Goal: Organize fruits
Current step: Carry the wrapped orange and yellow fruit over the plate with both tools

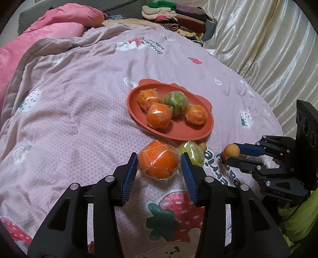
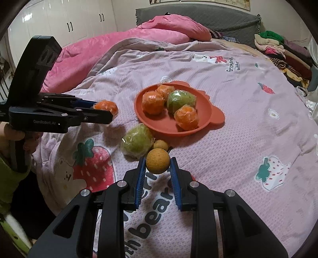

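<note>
An orange-red plate (image 1: pixel 178 131) (image 2: pixel 159 123) lies on the bed and holds three wrapped oranges and a wrapped green fruit (image 1: pixel 175 103) (image 2: pixel 179 100). My left gripper (image 1: pixel 159 164) (image 2: pixel 103 111) is shut on a wrapped orange (image 1: pixel 158 161) (image 2: pixel 105 106) in front of the plate. My right gripper (image 2: pixel 158 165) (image 1: pixel 228 153) is shut on a small yellow-brown round fruit (image 2: pixel 158 163) (image 1: pixel 231 150). Another wrapped green fruit (image 2: pixel 137 141) (image 1: pixel 192 154) and a second small yellow fruit (image 2: pixel 161 144) (image 1: pixel 202 145) lie on the blanket by the plate's near rim.
The blanket (image 1: pixel 79 111) is mauve with strawberry prints. A pink duvet (image 2: pixel 119 43) is bunched at the head of the bed. Folded clothes (image 1: pixel 178 17) are stacked at the far corner. A cream satin curtain (image 1: pixel 268 43) runs along the bed's right side.
</note>
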Available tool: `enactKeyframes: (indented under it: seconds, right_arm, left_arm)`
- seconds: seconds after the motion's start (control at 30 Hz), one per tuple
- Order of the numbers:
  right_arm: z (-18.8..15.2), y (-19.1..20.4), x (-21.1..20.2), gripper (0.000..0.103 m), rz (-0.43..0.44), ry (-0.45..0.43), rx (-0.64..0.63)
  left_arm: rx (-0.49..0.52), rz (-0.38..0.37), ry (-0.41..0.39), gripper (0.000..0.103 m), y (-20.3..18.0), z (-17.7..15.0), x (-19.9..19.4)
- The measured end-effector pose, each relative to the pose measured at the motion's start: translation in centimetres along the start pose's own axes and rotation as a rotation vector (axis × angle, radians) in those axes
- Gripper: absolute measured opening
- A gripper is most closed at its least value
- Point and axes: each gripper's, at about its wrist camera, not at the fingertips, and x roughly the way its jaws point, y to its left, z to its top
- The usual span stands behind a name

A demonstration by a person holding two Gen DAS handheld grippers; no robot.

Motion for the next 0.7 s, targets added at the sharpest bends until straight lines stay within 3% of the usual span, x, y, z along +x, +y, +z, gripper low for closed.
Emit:
enactKeyframes:
  seconds: [0.7]
  right_arm:
    - [4.2,-4.1,0.6,0.024,-0.023,-0.066,0.025]
  left_arm:
    - [0.008,0.04,-0.007,0.036,-0.5,3.5,0.7]
